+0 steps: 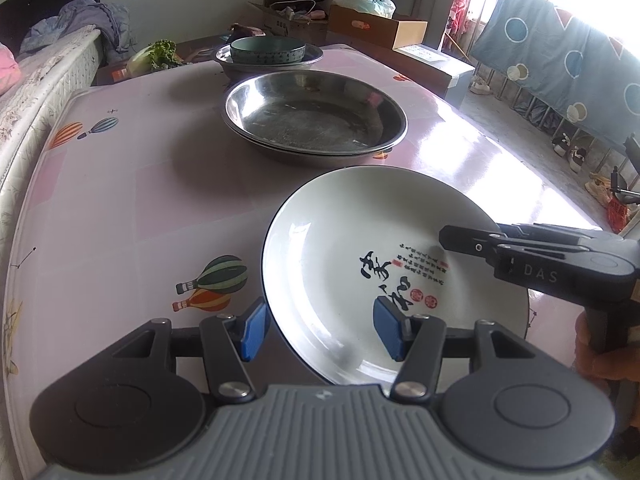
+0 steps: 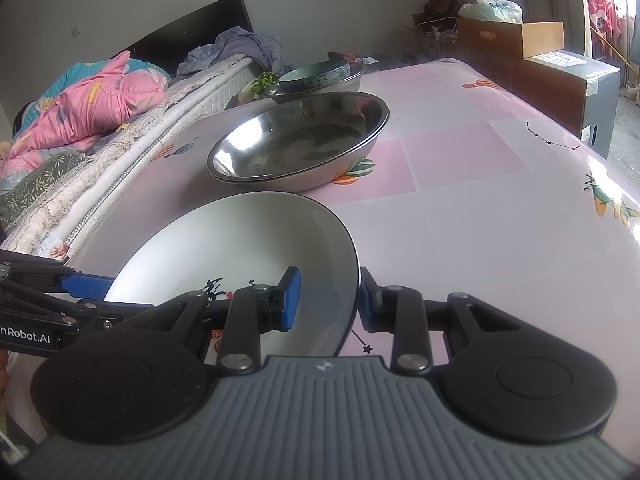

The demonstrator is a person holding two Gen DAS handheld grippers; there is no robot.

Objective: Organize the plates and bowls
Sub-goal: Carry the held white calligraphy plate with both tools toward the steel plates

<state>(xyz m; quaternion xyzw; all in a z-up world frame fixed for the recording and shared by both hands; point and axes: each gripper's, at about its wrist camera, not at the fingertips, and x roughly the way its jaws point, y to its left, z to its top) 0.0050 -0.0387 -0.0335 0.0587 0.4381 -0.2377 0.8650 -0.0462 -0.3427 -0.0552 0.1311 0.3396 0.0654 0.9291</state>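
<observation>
Left gripper point(image 1: 318, 330) spread wide astride the near-left rim of the white plate point(image 1: 360, 264), right gripper point(image 2: 326, 300) parted loosely across its opposite rim, plate on the pink table point(image 1: 132, 200), stacked steel basins point(image 1: 316, 118) beyond, teal bowl point(image 1: 267, 49) in the far steel basin point(image 1: 314, 58)

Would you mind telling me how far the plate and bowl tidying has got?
Done, apparently: two steel basins sit nested mid-table, and a teal ceramic bowl rests inside another steel basin behind. In hand: the white ceramic plate with black calligraphy, its rim straddled by the open left gripper and right gripper. Left: closing, lifting and placing that plate.
</observation>
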